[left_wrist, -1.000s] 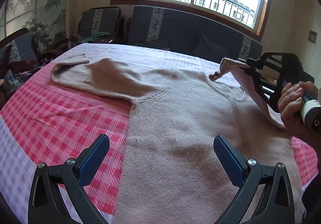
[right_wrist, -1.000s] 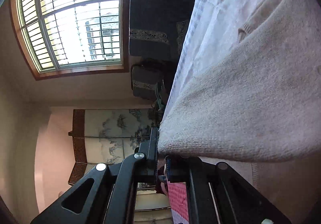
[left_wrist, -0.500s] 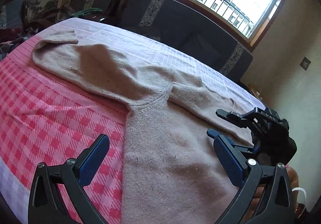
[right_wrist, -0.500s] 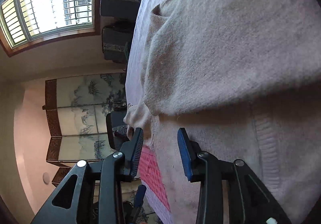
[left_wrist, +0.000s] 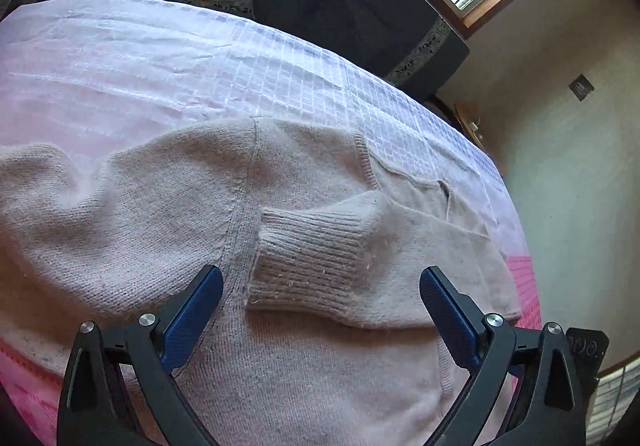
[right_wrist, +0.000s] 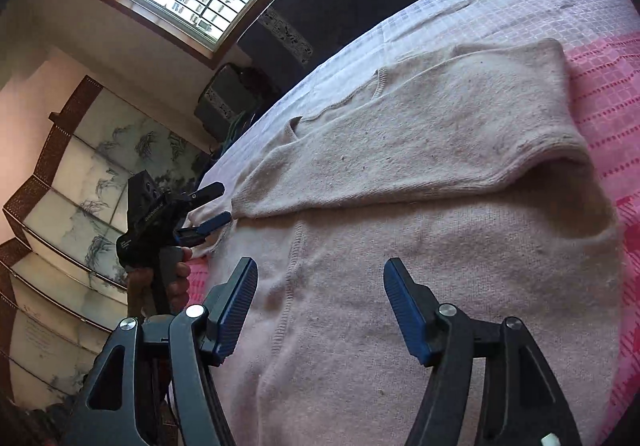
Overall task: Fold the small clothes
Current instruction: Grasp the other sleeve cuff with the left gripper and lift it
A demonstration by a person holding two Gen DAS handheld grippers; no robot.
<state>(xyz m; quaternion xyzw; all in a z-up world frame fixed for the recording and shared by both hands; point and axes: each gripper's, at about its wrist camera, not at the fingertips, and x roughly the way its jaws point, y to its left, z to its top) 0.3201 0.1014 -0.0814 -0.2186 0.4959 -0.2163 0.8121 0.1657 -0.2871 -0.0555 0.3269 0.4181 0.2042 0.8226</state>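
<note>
Since the earlier frames the right sleeve has been carried across and released on the chest; both tools have drawn back.

Left wrist view: the left gripper [left_wrist: 320, 306] hovers spread and empty above the ribbed cuff [left_wrist: 308, 258] of the folded sleeve; the sweater [left_wrist: 140, 214] lies flat on the checked cloth [left_wrist: 160, 58].

Right wrist view: the right gripper [right_wrist: 320, 310] is likewise spread, holding nothing, over the sweater body; the folded sleeve [right_wrist: 400, 166] lies across it. Step in hand, by judgement: first sleeve done; next calls for pinching the outstretched left sleeve and folding it inward.
</note>
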